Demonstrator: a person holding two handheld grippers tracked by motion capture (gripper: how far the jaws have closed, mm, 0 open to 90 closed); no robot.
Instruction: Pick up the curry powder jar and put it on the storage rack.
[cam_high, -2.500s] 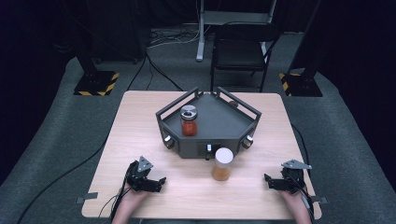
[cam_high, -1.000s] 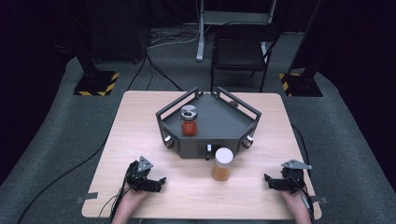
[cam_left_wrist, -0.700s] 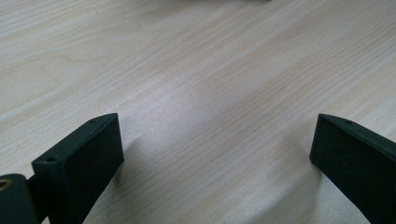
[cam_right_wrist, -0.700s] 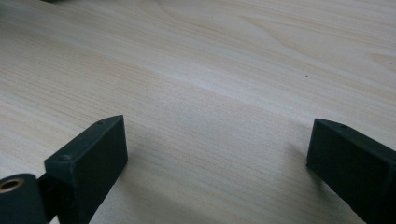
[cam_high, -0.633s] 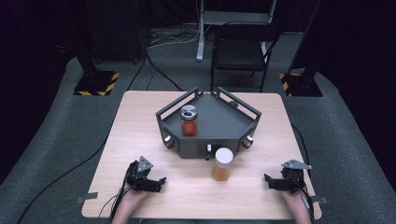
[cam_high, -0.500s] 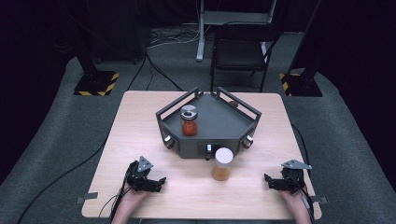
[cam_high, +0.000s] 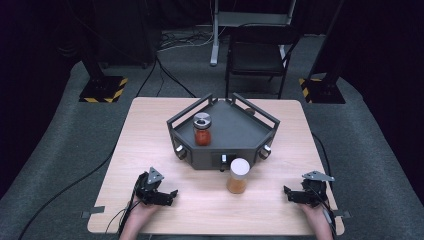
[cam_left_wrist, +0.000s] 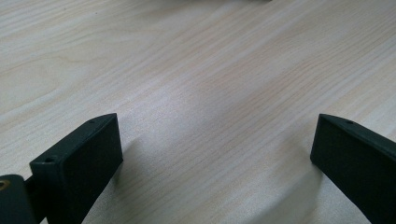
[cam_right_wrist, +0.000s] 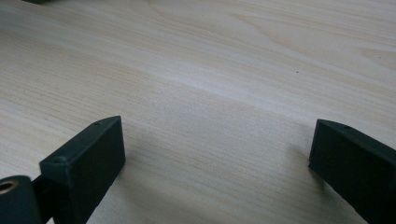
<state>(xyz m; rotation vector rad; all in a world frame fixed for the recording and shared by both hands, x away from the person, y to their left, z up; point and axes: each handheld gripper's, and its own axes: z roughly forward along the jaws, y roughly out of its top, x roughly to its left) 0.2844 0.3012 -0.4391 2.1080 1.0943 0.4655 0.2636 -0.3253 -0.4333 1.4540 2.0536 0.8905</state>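
Orange-filled jar (cam_high: 238, 176) with a white lid stands upright ahead of both grippers, between their jaws' lines; right gripper (cam_high: 295, 195) and left gripper (cam_high: 162, 196) rest wide open, empty, roughly equally near

A jar (cam_high: 238, 176) with a white lid and orange-brown contents stands upright on the tabletop (cam_high: 150, 130), just in front of the dark tray (cam_high: 235, 132). A second jar (cam_high: 202, 130), red-filled with a metal lid, stands upright inside the tray, toward its left side.
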